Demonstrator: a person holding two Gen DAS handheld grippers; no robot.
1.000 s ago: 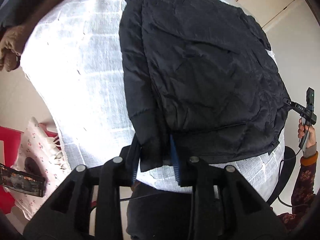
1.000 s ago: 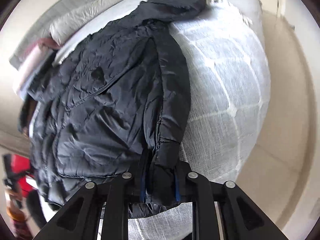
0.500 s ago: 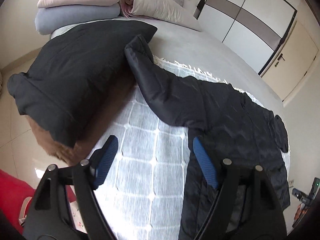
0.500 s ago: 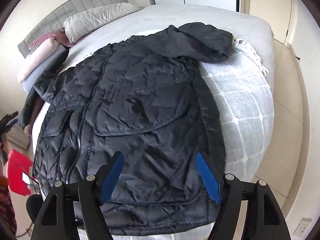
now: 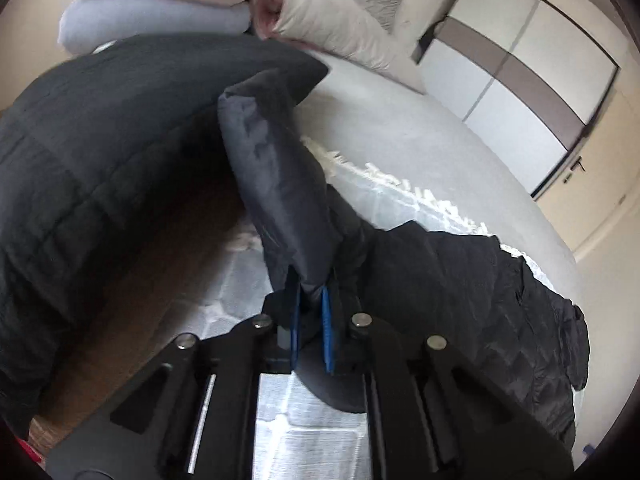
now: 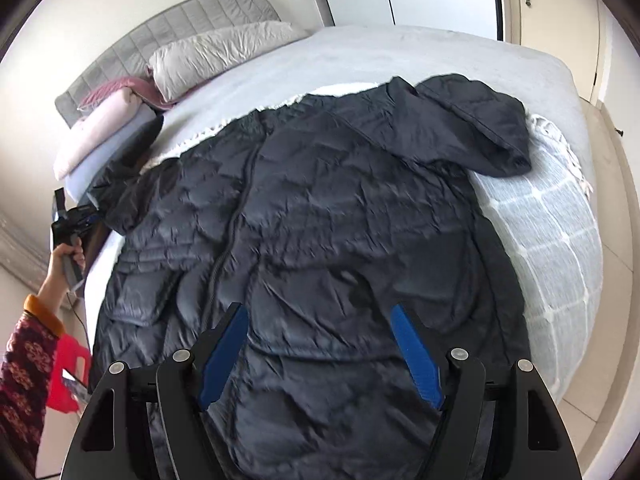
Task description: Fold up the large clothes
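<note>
A large black quilted jacket (image 6: 332,220) lies spread front-up on the bed, zipper down its middle, hood (image 6: 484,120) at the far right. My right gripper (image 6: 320,352) is open and empty, hovering above the jacket's lower part. My left gripper (image 5: 311,328) is shut on the jacket's sleeve (image 5: 276,176), which stands up from the blue pads toward the pillows; the jacket body (image 5: 480,300) lies to the right. The left gripper also shows in the right wrist view (image 6: 74,220) at the jacket's left edge.
A white checked throw (image 6: 552,232) covers the grey bed (image 6: 400,52) under the jacket. A dark folded quilt (image 5: 92,152) lies at the left. Pillows (image 6: 216,56) sit by the headboard. Wardrobe doors (image 5: 516,52) stand beyond the bed. A red stool (image 6: 70,372) is on the floor.
Both grippers let go of the jacket hem and opened. The left gripper then moved up and shut on the sleeve. The right gripper stays open above the jacket.
</note>
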